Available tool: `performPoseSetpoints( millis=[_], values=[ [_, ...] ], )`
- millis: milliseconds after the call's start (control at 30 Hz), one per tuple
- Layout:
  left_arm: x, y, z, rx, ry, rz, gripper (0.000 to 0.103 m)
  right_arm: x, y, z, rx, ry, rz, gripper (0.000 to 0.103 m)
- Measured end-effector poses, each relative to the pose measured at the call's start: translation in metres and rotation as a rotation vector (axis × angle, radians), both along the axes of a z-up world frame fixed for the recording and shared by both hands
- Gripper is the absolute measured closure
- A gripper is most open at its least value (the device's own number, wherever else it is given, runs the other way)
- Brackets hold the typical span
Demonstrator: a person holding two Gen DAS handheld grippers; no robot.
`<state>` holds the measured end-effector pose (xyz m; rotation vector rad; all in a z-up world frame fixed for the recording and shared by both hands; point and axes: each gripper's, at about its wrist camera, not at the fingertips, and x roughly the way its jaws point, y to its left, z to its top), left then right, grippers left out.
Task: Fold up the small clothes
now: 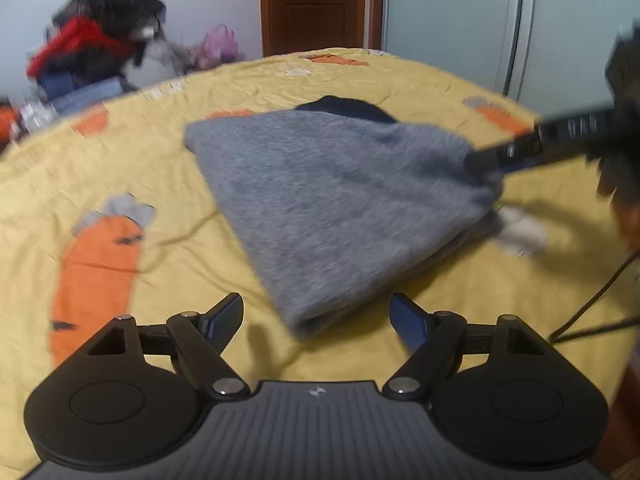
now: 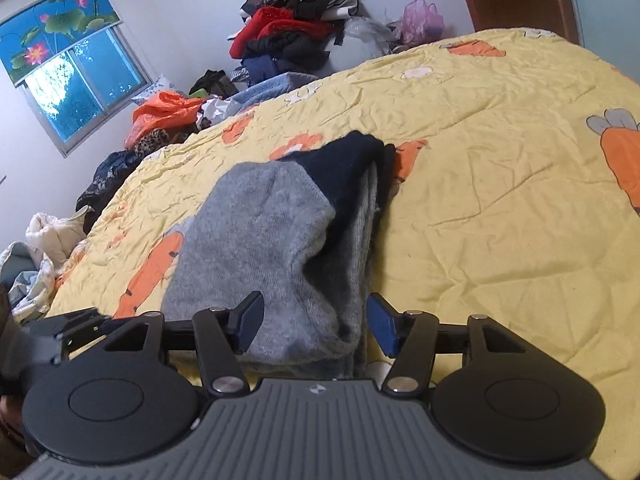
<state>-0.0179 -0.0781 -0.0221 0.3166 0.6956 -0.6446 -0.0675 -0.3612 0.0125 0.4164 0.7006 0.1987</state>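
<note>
The grey garment (image 2: 256, 248) is lying partly folded on the bedspread (image 2: 500, 208), more folds seemingly remaining, while the left gripper (image 1: 318, 320) is hovering wide open and empty and the right gripper (image 2: 316, 326) is straddling the cloth edge half open, not gripping

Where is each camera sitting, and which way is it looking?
Left wrist camera: sits on the left gripper, looks across the yellow bedspread at the folded grey garment; the right gripper reaches in, a bit of hand at the right edge.
Right wrist camera: sits on the right gripper, looks over the garment toward the window; the left gripper shows at the left.
Both share the garment, bedspread and clothes pile.
</note>
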Motion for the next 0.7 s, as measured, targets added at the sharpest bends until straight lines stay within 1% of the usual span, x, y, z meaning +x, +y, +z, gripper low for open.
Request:
performPoseSetpoints(
  millis=[67,133,167,200,233,267,300,333,367,400,433,533,600,667,700],
  values=[
    [-0.002,0.001,0.0,0.026,-0.056,0.034,0.023,0.002,0.001,0.0,-0.003,0.001,0.0,0.056],
    [0.001,0.004,0.003,0.012,-0.079,0.067,0.022,0.004,0.002,-0.001,-0.006,0.007,-0.003,0.068],
    [0.003,0.006,0.004,0.001,-0.084,0.079,0.022,0.004,0.003,-0.002,-0.01,0.01,-0.003,0.07],
    [0.005,0.007,0.006,-0.004,-0.094,0.091,0.022,0.005,0.003,-0.003,-0.011,0.012,-0.005,0.075],
    [0.005,0.008,0.005,0.001,-0.11,0.108,0.029,0.005,0.004,-0.005,-0.013,0.017,-0.008,0.081],
    [0.006,0.008,0.004,0.017,-0.125,0.125,0.04,0.005,0.004,-0.006,-0.019,0.024,-0.009,0.085],
    [0.008,0.008,0.002,0.035,-0.124,0.133,0.063,0.005,0.006,-0.007,-0.022,0.03,-0.007,0.089],
    [0.011,0.009,0.0,0.036,-0.102,0.143,0.074,0.005,0.006,-0.009,-0.014,0.035,0.0,0.09],
    [0.014,0.014,-0.001,0.016,-0.073,0.156,0.077,0.004,0.008,-0.009,-0.004,0.037,0.011,0.09],
    [0.016,0.019,0.0,-0.01,-0.048,0.168,0.085,0.003,0.009,-0.009,-0.002,0.038,0.022,0.09],
    [0.016,0.024,0.001,-0.028,-0.036,0.175,0.089,0.001,0.011,-0.008,-0.006,0.035,0.032,0.09],
    [0.011,0.029,0.004,-0.033,-0.044,0.177,0.091,-0.002,0.018,-0.007,-0.057,0.036,0.043,0.091],
    [0.005,0.024,0.003,-0.012,-0.042,0.127,0.091,0.001,0.019,-0.011,-0.105,0.059,0.031,0.09],
    [-0.003,0.021,0.004,0.004,-0.043,0.079,0.09,0.003,0.018,-0.013,-0.112,0.08,0.034,0.084],
    [-0.007,0.022,0.006,-0.002,-0.047,0.067,0.09,0.001,0.018,-0.011,-0.121,0.07,0.027,0.078]
  ],
)
